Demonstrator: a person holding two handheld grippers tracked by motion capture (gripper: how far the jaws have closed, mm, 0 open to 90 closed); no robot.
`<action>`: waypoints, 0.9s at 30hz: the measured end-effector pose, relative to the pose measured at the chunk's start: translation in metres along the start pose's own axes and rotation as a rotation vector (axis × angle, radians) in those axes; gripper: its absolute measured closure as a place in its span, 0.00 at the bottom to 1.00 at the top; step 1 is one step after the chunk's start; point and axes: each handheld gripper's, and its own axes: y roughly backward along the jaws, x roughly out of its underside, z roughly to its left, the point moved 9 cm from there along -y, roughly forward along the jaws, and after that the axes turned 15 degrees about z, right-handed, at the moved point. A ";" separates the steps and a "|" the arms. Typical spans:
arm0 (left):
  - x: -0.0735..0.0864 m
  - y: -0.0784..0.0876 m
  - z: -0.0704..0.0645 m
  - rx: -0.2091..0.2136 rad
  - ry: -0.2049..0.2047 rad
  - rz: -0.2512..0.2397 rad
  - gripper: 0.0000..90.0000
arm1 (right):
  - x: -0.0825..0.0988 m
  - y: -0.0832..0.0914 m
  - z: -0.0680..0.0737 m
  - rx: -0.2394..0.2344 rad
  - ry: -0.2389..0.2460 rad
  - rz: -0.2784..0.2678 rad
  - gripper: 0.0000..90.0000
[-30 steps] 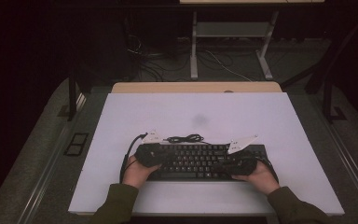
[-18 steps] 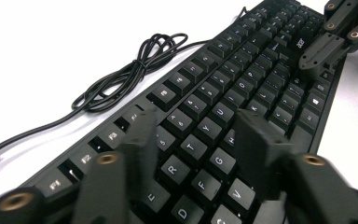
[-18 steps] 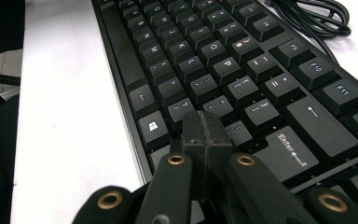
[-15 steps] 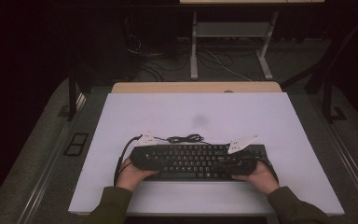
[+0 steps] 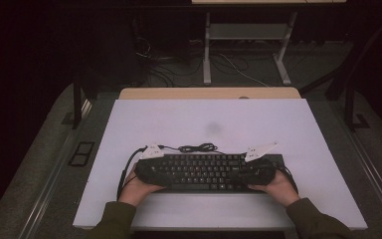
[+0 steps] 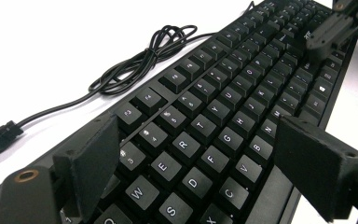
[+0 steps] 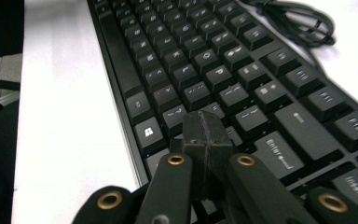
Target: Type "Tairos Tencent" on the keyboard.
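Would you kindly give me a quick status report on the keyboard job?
Left tongs just opened, straddling keyboard, pads clear. Right tongs shut over the keys, gripping nothing. Keyboard flat on white table; its coiled cable behind, nothing blocking.

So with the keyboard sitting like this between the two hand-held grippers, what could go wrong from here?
The left hand-held gripper has just been opening; its jaws straddle the keyboard end, pads apparently clear, so a lift now could tip it. The right hand-held gripper sits shut over the keys near Enter and might press them. The loose cable behind could drag or snag if the keyboard moves.
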 end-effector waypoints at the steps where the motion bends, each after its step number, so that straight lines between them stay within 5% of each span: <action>1: 0.000 0.000 0.000 0.001 0.001 0.000 0.16 | -0.001 0.002 0.000 -0.002 -0.001 -0.005 0.99; 5: 0.001 0.001 -0.001 0.000 0.004 -0.005 0.16 | -0.006 0.007 0.000 -0.012 -0.009 -0.046 0.94; 17: 0.006 0.006 -0.002 -0.001 0.002 -0.016 0.17 | -0.024 0.008 -0.012 0.011 -0.098 -0.140 0.45; 27: 0.011 0.013 0.000 -0.013 0.016 -0.025 0.19 | -0.039 0.003 -0.019 0.044 -0.126 -0.179 0.30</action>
